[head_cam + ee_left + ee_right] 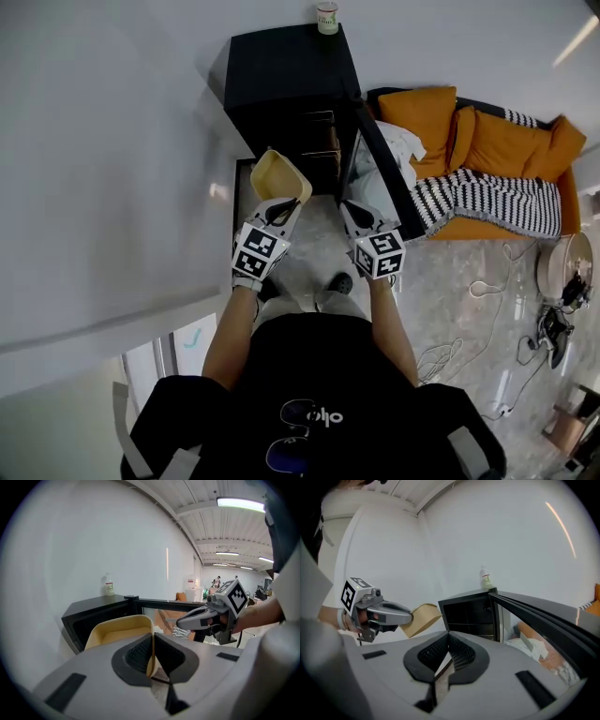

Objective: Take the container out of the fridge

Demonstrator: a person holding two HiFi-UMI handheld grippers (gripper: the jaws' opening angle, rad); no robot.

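Note:
A shallow tan container (278,176) hangs in front of the open black fridge (286,70), clear of its shelves. My left gripper (286,202) is shut on the container's near rim; the thin wall (151,644) stands edge-on between the jaws of that gripper (152,660), and the bowl (119,630) tilts away. My right gripper (354,214) is shut on nothing, just right of the container beside the fridge door (384,173). In the right gripper view its jaws (447,656) point at the fridge's dark interior (471,616), with the container (423,617) to the left.
A small bottle (326,17) stands on the fridge top. The glass door (543,616) swings out to the right. A white wall runs along the left. Behind the door is an orange sofa (487,141) with a striped blanket (483,197). Cables (487,309) lie on the floor.

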